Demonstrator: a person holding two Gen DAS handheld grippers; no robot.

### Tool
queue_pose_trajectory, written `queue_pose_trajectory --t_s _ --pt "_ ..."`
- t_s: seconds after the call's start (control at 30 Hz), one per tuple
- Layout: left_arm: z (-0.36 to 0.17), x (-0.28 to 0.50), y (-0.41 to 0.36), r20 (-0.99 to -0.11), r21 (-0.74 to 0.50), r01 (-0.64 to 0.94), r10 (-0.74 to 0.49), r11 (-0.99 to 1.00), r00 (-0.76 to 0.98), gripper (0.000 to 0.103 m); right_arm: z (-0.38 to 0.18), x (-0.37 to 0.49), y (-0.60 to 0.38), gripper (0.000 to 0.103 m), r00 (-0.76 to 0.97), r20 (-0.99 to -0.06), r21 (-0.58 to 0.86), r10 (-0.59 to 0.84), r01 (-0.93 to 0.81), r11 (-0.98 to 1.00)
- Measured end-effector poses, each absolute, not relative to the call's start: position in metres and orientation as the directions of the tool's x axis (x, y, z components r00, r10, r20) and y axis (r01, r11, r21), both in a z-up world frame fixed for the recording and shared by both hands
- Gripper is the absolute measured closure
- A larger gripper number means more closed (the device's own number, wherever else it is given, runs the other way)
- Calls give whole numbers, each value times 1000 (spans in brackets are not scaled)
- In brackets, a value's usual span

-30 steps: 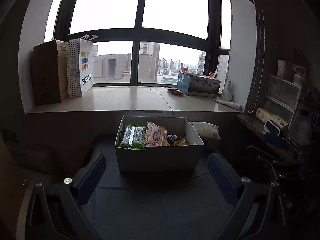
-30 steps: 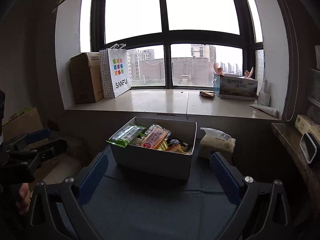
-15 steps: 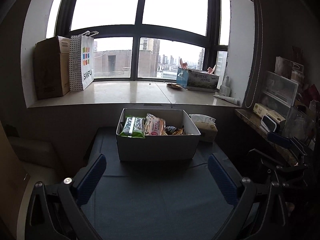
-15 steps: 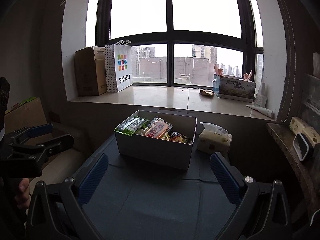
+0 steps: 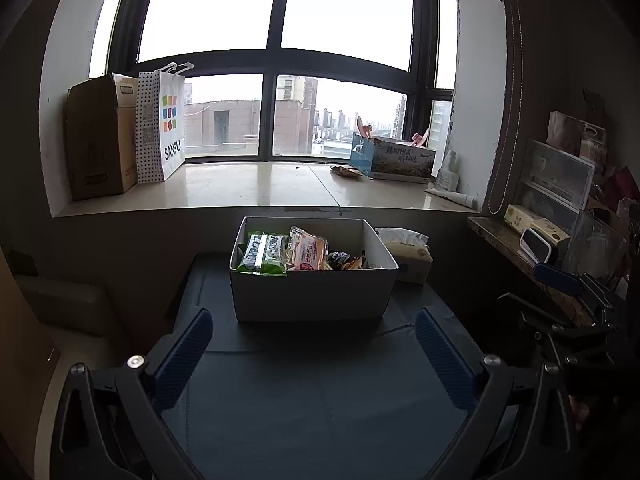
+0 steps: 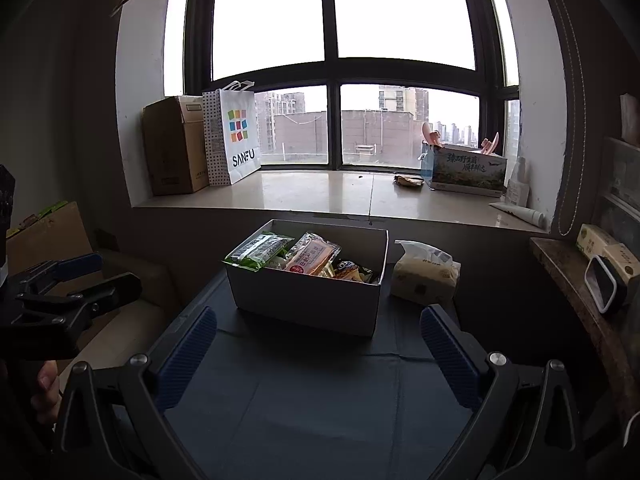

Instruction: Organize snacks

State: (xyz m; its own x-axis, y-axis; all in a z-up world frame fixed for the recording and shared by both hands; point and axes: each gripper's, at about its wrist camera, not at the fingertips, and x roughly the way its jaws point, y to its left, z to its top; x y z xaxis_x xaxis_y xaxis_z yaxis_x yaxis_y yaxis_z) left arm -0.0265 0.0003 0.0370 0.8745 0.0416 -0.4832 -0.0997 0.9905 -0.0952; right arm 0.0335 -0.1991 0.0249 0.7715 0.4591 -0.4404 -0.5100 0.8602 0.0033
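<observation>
Dark blue-grey cloth covers the surface (image 5: pixel 320 392) that fills the lower half of both my views. Near the middle of each frame, on that cloth, stands the open white cardboard box (image 5: pixel 312 292) (image 6: pixel 308 300), and the snacks lie inside it: a green-and-white packet (image 5: pixel 262 254) (image 6: pixel 258 249) at the box's left end, leaning over the front rim, a pink-and-orange clear-wrapped packet (image 5: pixel 307 254) (image 6: pixel 312 258) just beside it, and a few dark and orange wrappers (image 5: pixel 346 260) (image 6: pixel 352 272) lower down toward the right.

My left gripper (image 5: pixel 314 354) has its blue-padded fingers (image 5: pixel 184 354) spread wide at the bottom of the left wrist view, nothing between them, well short of the box. My right gripper (image 6: pixel 318 354) is spread the same way, its ribbed blue fingers (image 6: pixel 188 354) at the bottom of the right wrist view, holding nothing.

Just right of the box, a soft pack of tissues (image 6: pixel 424 276) (image 5: pixel 408 256) sits on the cloth. Behind it all runs a pale stone windowsill (image 5: pixel 256 190); at the sill's left end stand a brown cardboard carton (image 5: pixel 100 140) and a white paper bag with coloured squares (image 6: pixel 236 136), and at the right end a blue printed box (image 6: pixel 466 170).
</observation>
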Motion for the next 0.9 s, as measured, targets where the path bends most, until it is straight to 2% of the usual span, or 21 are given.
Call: queue_pose_trajectory --t_s 0.9 --pt "36 -26 2 -494 -93 -90 33 992 869 0 23 32 -197 0 755 -455 13 473 -525 851"
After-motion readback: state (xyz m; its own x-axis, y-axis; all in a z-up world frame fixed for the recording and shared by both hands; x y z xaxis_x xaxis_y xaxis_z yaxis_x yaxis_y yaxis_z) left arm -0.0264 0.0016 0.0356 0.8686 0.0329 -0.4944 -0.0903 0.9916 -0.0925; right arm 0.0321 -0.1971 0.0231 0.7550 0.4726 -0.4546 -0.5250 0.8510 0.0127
